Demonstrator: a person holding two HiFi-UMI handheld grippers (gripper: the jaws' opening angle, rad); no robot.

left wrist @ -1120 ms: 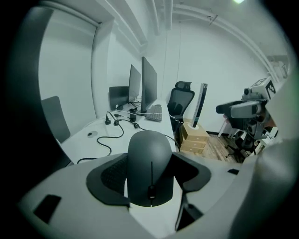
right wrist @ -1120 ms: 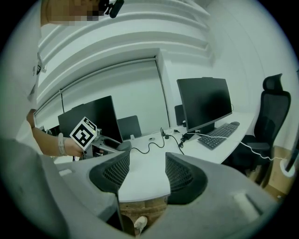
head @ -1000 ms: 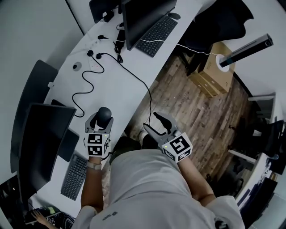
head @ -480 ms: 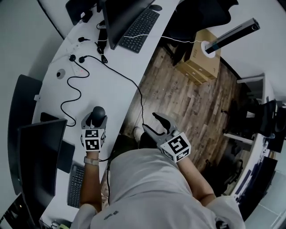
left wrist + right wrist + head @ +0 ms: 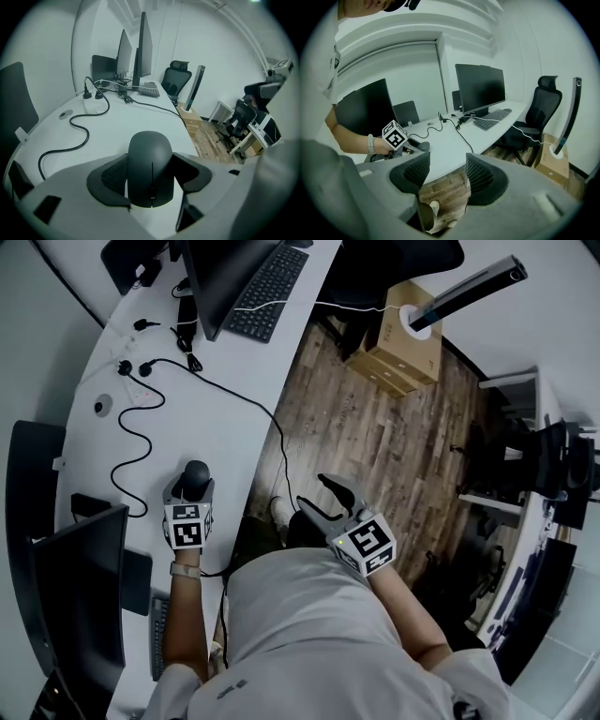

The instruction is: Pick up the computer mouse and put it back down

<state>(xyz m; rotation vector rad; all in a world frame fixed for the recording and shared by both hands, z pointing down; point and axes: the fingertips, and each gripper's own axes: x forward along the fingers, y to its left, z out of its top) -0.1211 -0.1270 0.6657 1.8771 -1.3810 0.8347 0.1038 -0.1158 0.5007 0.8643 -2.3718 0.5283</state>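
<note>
The left gripper (image 5: 193, 491) is clamping the computer mouse (image 5: 150, 164) between its jaws, low over the desk (image 5: 126, 119). I can't tell if it's lifted yet. The right gripper (image 5: 445, 174) is hanging open and empty, off to the side. It looks like the pick-up step: next a gentle lift, then lowering and releasing.

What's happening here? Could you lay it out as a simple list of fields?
Left gripper: jaws closed on the sides of a black computer mouse
Mouse height: on or just above the white desk; cannot tell which
Right gripper: open, empty, over the wooden floor
Nearby: black cable
</note>
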